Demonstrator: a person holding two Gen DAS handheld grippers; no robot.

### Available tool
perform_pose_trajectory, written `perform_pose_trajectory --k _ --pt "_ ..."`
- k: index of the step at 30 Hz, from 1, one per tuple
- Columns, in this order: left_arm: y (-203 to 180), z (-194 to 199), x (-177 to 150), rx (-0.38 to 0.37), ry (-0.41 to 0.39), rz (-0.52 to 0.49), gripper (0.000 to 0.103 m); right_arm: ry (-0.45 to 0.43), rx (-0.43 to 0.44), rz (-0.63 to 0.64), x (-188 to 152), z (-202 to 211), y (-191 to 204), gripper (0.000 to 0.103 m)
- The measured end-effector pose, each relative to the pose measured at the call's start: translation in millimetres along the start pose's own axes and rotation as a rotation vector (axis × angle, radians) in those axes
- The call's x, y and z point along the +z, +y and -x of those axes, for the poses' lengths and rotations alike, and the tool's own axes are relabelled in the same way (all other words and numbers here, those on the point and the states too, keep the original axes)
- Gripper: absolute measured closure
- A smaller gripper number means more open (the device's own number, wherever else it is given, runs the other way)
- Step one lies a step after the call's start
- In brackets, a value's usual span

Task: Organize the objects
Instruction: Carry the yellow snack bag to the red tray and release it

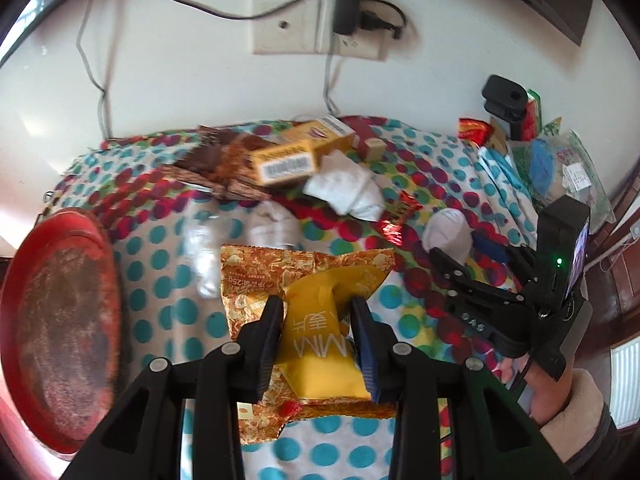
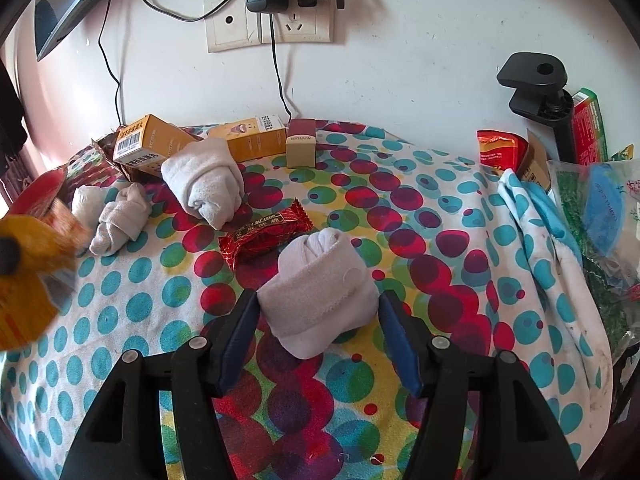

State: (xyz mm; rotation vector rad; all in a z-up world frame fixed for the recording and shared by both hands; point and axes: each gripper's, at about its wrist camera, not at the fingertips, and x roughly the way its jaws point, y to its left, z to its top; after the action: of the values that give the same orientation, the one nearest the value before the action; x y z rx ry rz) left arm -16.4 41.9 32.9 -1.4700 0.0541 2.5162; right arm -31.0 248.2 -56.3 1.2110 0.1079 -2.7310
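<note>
While the left gripper (image 1: 316,316) pinched the yellow snack packet (image 1: 308,320) above the table, near the red tray (image 1: 60,320), the right gripper (image 2: 316,320) straddled a rolled sock (image 2: 316,300) with jaws spread, so closing seemed next.

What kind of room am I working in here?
Probably a lived-in home room: a table under a polka-dot cloth against a wall with a socket, strewn with rolled socks, snack packets and small boxes.

Left tongs (image 1: 316,312) clamped together; right tongs (image 2: 318,320) spread apart.
</note>
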Motion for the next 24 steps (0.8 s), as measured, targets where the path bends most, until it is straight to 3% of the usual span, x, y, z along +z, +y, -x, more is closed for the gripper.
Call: perform_pose_trajectory --k 6,12,18,24 --pt "53 20 1 0.083 -0.033 0.062 0.068 0.007 -0.009 0.009 0 -1 2 0.043" --pt "137 39 0 0.189 -0.058 0.174 0.068 0.012 -0.005 0.000 0 -2 1 0.042" --pt "230 43 -9 0.323 -0.031 0.289 0.068 0.028 -0.019 0.004 0 -4 1 0.039" --pt "305 40 -20 0.395 -0.007 0.367 0.068 0.050 -0.027 0.004 0 -8 1 0.039"
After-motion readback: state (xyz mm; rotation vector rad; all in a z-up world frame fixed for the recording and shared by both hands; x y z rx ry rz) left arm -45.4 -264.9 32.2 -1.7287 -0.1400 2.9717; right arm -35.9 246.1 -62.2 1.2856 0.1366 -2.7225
